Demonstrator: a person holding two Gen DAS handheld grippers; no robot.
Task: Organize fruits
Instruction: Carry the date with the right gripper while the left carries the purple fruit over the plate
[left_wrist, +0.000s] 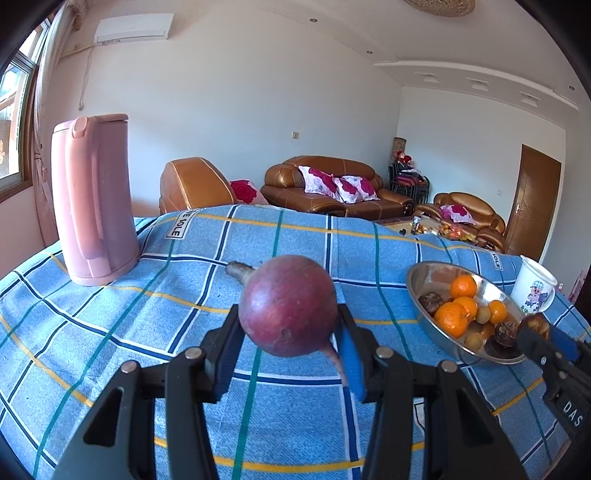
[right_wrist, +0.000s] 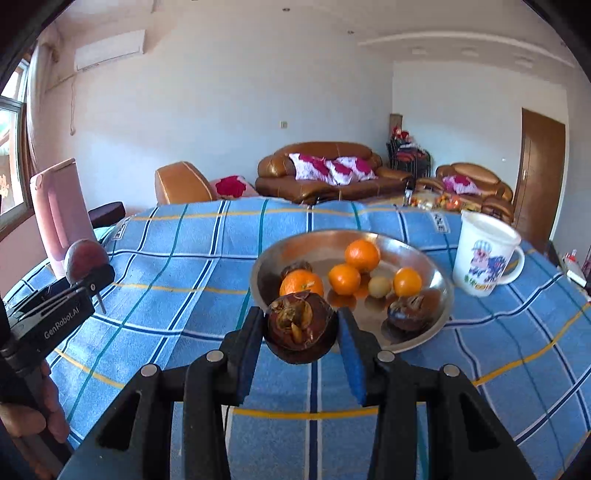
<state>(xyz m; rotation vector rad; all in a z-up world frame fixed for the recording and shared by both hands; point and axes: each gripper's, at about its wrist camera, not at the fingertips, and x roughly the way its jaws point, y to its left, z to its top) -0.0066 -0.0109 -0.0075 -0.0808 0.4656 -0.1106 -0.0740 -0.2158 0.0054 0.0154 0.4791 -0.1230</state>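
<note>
Bright daylight is coming in from the window (left_wrist: 16, 110) on the left side. The fisheye lens is bending the walls and darkening the corners. The right wrist picture is looking slightly blurred.

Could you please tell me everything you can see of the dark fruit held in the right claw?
The dark fruit is round, with a glossy brown-purple rind that looks hard. A dried, tan, crumpled calyx sits on its upper face, turned toward the camera. It is gripped between the blue pads of the right claw, one on each side, and held off the cloth, just in front of the near rim of the metal bowl. Nothing else touches it. Its underside is hidden.
</note>
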